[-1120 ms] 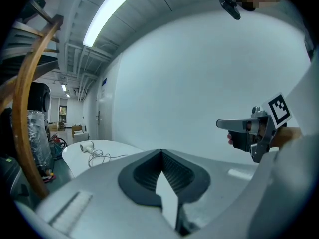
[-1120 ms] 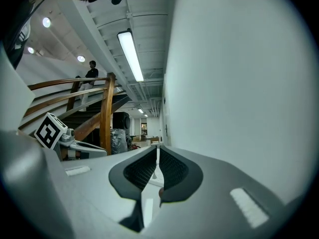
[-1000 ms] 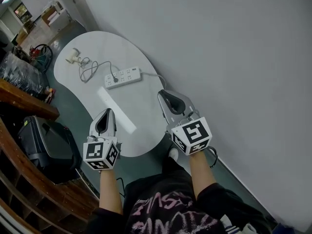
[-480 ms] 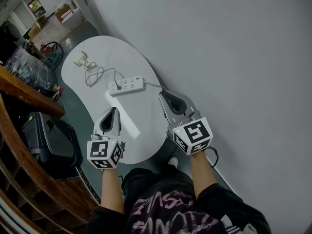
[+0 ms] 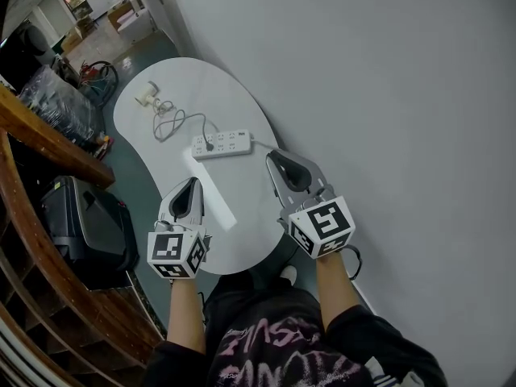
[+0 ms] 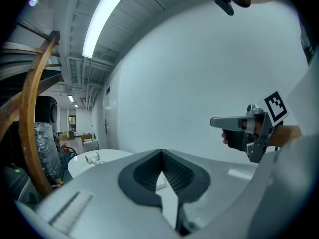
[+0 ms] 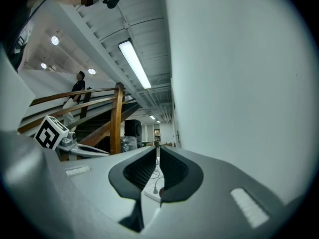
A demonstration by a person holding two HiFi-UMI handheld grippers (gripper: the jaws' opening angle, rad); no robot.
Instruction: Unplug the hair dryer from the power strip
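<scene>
Left gripper (image 5: 192,185) and right gripper (image 5: 274,158) have neared the power strip (image 5: 223,144).

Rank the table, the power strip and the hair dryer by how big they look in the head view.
1. Table: by far the largest.
2. Power strip.
3. Hair dryer: looks smallest, but it lies farther from the camera than the strip, so its real size against the strip is unsure.

I count two tools in my hands: one left tool (image 5: 192,185) and one right tool (image 5: 276,156). There is one bench (image 5: 242,224), one hair dryer (image 5: 145,95), one cord (image 5: 173,122), one plug (image 5: 209,145), one power strip (image 5: 224,144) and one black case (image 5: 85,224).
</scene>
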